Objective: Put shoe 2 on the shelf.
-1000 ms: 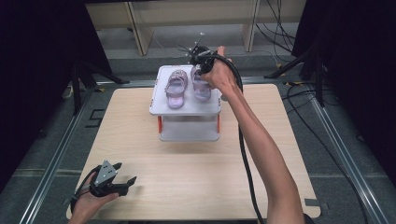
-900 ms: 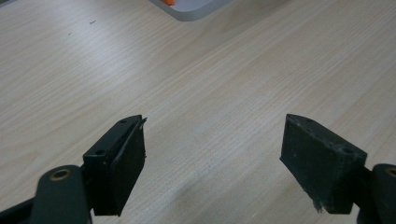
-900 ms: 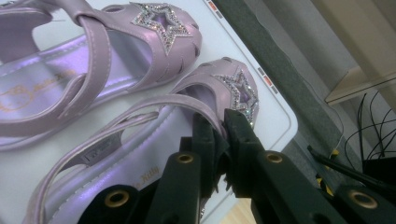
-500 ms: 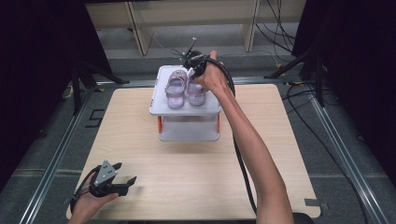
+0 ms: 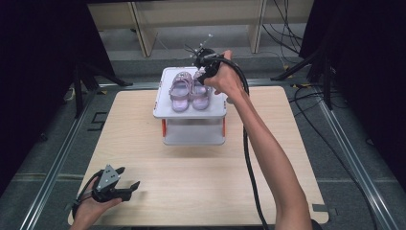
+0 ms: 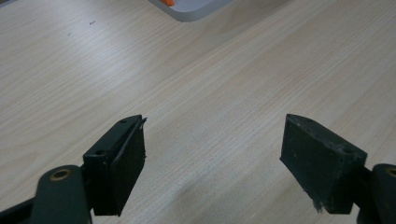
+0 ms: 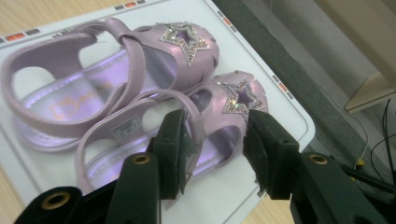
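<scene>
Right gripper (image 7: 215, 140) astride sandal (image 7: 219, 116) toe

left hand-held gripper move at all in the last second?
No. In the high view the left hand-held gripper sits at the same spot near the table's near-left corner as in both earlier pictures, jaws open, nothing between them.

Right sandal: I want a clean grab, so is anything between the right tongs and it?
Nothing visible. The right tongs already straddle the right sandal side, beside the other sandal on the white stand.
</scene>
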Tool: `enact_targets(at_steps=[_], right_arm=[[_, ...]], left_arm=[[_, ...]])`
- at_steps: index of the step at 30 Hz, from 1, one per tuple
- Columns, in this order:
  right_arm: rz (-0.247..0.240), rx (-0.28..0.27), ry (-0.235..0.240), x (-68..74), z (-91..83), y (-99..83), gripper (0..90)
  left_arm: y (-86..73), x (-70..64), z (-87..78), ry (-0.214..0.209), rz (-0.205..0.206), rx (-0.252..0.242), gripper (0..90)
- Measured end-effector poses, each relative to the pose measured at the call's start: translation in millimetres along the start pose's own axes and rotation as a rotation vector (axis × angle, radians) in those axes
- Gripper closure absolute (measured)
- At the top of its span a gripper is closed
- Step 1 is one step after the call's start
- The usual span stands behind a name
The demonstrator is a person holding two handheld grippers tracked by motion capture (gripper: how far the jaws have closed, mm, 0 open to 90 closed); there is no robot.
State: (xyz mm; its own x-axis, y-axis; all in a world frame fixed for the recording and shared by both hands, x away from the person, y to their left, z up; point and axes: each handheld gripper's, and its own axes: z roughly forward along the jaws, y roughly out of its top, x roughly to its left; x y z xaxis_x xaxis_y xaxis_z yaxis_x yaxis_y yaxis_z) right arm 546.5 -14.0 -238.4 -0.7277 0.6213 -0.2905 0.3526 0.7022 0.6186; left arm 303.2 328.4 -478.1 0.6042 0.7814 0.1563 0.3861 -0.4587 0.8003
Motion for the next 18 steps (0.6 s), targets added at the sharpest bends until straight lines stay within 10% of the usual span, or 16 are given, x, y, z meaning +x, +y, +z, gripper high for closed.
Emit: enact_targets(at_steps=[18], right_arm=[[-0.025,-0.160,0.133,48.1,-44.7,-69.3,50.5]], left_arm=[[-1.0,-0.6,0.5,0.001,-0.021,-0.004,21.6]])
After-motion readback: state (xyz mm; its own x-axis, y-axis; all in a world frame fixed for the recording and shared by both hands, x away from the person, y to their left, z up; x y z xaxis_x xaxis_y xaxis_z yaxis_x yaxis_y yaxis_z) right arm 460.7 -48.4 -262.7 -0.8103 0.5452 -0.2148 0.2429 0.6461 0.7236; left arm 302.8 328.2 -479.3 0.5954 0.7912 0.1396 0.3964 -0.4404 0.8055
